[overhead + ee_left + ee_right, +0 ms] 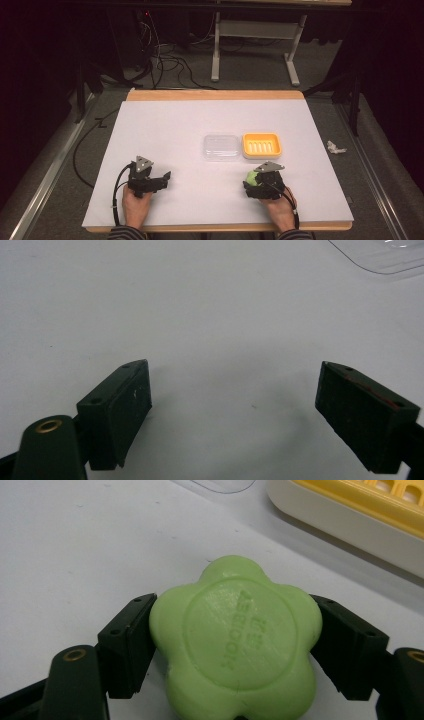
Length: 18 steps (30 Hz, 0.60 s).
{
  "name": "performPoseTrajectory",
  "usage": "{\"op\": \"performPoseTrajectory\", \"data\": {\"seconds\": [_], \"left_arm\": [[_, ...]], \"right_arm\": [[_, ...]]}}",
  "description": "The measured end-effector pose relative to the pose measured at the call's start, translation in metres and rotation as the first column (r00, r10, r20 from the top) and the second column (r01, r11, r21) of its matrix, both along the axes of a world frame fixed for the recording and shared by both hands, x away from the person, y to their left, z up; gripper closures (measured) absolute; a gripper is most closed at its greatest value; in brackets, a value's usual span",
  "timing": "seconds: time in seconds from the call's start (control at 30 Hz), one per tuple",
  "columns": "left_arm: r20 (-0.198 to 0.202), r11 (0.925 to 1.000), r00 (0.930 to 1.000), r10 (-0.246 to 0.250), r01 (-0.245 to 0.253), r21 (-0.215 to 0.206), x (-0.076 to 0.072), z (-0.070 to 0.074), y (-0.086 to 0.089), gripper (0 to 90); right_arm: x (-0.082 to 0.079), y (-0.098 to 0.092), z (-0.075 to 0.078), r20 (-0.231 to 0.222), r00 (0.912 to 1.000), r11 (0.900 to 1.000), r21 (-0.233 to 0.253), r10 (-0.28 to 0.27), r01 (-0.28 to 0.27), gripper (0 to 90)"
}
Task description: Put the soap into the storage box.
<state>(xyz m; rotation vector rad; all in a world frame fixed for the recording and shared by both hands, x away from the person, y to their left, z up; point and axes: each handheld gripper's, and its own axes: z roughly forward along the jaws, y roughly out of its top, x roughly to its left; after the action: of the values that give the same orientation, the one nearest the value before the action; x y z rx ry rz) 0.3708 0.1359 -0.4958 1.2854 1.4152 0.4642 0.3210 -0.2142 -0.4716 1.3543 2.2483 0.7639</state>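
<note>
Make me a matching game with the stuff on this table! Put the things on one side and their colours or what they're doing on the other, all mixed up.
Things:
1. soap
2. soap dish
3. lid
4. left gripper

Descriptions:
A. clear, lying left of the dish
B. open, holding nothing
C. green, flower-shaped, squeezed between jaws
D. yellow, with nothing in it

Pairs: 1-C, 2-D, 3-A, 4-B

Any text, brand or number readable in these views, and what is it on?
Embossed lettering on the top face of the green soap, held in the right hand-held gripper: upside down and too faint to read for certain.
Clear lid: no text seen.
Yellow soap dish: no text seen.
</note>
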Motion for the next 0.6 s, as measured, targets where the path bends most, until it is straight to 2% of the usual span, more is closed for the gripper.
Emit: {"op": "performPoseTrajectory", "data": {"seconds": [0.2, 0.6], "left_arm": [[-0.001, 1.0, 1.0, -0.001, 0.001, -0.002, 0.0001, 0.0, -0.0001, 15.4], [-0.002, 1.0, 1.0, -0.002, 0.002, 0.002, 0.0001, -0.0001, -0.0002, 15.4]], "right_arm": [[-0.0032, -0.0024, 0.0003, 0.019, 0.9997, 1.0, 0.008, 0.013, -0.013, 25.2], [-0.0077, -0.0102, 0.0067, 0.056, 0.9985, 0.999, 0.032, 0.003, -0.004, 25.3]]}}
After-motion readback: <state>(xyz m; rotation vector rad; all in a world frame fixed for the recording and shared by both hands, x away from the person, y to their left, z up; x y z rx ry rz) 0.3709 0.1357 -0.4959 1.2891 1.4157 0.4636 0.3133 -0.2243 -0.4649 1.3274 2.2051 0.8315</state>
